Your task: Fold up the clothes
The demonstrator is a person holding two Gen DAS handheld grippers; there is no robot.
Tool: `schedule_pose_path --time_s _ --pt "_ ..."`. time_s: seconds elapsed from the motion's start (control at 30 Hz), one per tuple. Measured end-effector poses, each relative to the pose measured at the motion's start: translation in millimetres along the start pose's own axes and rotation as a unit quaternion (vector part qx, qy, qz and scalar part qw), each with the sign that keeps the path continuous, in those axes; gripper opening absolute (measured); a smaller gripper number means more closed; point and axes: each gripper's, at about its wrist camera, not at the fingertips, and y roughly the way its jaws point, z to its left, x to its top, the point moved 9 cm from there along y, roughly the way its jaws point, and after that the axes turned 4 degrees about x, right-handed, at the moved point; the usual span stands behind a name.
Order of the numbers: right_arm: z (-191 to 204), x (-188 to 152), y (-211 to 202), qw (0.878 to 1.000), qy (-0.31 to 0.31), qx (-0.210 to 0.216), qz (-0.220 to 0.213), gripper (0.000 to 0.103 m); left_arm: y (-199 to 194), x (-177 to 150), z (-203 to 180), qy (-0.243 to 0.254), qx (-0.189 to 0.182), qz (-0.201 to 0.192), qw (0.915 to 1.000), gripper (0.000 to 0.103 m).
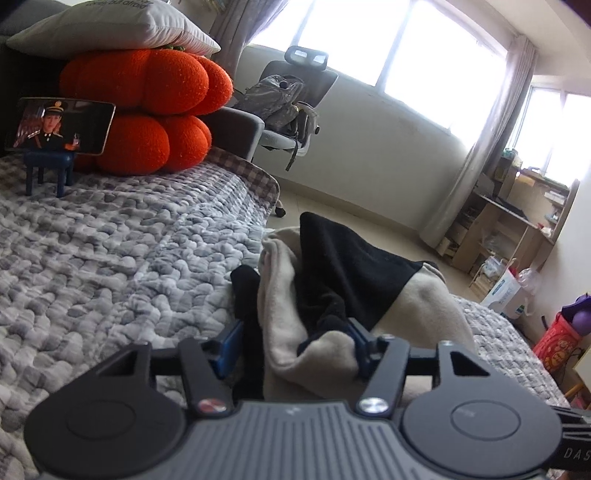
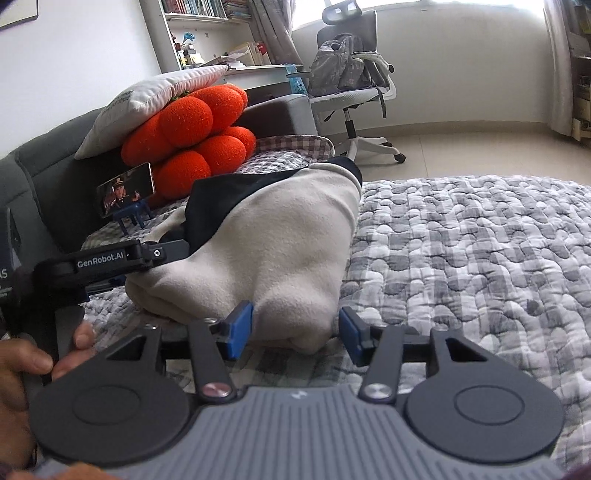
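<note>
Gripping one garment (image 1: 317,354): two grippers, left gripper (image 1: 295,354).

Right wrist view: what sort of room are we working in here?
Most likely a bedroom that doubles as a study. The garment lies on a quilted bed cover with cushions stacked at the head, and beyond it stand an office chair and bookshelves by curtained windows.

Garment (image 1: 295,295) bunched, hiding left hand-held gripper (image 1: 295,347) fingertips
</note>
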Motion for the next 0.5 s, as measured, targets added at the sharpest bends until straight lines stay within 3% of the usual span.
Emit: schedule_pose_path --time_s 0.2,0.4,0.5 --pt "-3.3 0.9 -11.1 1.000 0.012 0.008 -0.021 0.053 -2.8 -0.2 -4.6 0.014 0.004 -0.008 0.9999 0.051" --pt "-19.7 11.7 -27.8 0.996 0.049 -0.031 -0.065 0.054 -4.3 -0.3 -6.8 0.020 0.011 -0.009 0.9997 0.051" --pt "-7.2 18.3 -19.8 0.997 0.037 -0.021 -0.065 0.054 -4.9 -0.4 -7.2 0.023 0.013 -0.010 0.9996 0.051"
